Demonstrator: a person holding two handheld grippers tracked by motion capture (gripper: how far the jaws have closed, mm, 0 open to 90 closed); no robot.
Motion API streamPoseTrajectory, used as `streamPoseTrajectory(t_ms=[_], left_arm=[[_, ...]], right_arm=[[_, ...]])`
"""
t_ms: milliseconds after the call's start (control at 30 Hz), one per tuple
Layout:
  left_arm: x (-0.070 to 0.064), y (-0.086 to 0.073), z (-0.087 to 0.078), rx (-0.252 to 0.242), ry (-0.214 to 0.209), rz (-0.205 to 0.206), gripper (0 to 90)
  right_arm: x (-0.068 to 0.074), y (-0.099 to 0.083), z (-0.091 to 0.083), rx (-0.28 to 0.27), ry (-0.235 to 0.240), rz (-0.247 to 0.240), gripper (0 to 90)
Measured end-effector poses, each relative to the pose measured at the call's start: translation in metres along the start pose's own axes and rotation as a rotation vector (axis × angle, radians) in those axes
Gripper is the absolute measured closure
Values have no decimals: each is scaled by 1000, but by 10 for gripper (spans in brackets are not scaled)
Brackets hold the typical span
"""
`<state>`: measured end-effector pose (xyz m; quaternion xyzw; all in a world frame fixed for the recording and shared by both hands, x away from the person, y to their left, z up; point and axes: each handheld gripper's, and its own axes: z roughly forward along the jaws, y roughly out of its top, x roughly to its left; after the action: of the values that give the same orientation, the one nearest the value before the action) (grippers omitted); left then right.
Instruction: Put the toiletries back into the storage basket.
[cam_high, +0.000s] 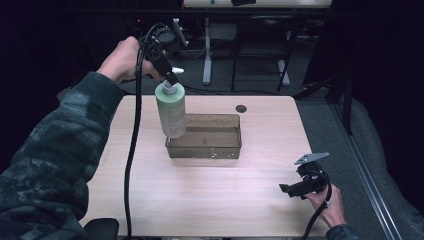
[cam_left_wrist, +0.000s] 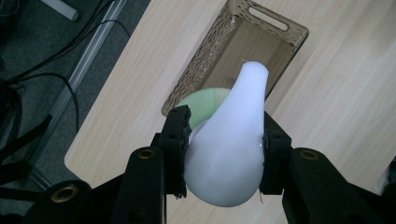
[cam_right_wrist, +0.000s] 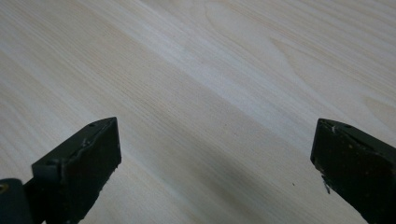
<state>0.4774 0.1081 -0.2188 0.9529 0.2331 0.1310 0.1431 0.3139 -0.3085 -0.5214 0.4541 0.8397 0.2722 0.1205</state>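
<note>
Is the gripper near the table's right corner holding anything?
No, the right gripper is wide open over bare light wooden table, nothing between its jaws.

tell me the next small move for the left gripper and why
Probably lower it straight down. The left gripper is shut on the bottle's white pump, and the bottle hangs upright over the left end of the bin, seemingly not yet resting on its floor.

My bench (cam_high: 215, 190) is pale wood with fine grain. The bottle (cam_high: 171, 112) is light green with a white pump top (cam_left_wrist: 233, 149). The bin (cam_high: 207, 145) is translucent brown. Both my tools, left (cam_high: 167, 72) and right (cam_high: 295, 190), are black. My sleeve (cam_high: 55, 150) is dark camouflage.
</note>
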Motion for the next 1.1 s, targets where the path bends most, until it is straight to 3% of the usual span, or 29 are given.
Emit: streamPoseTrajectory(t_ms=[533, 1100], left_arm=[[4, 6, 15, 6, -6, -17, 624], [7, 1, 42, -17, -28, -53, 624]], right_arm=[[0, 0, 0, -2, 0, -3, 15], [1, 0, 0, -3, -1, -7, 17]])
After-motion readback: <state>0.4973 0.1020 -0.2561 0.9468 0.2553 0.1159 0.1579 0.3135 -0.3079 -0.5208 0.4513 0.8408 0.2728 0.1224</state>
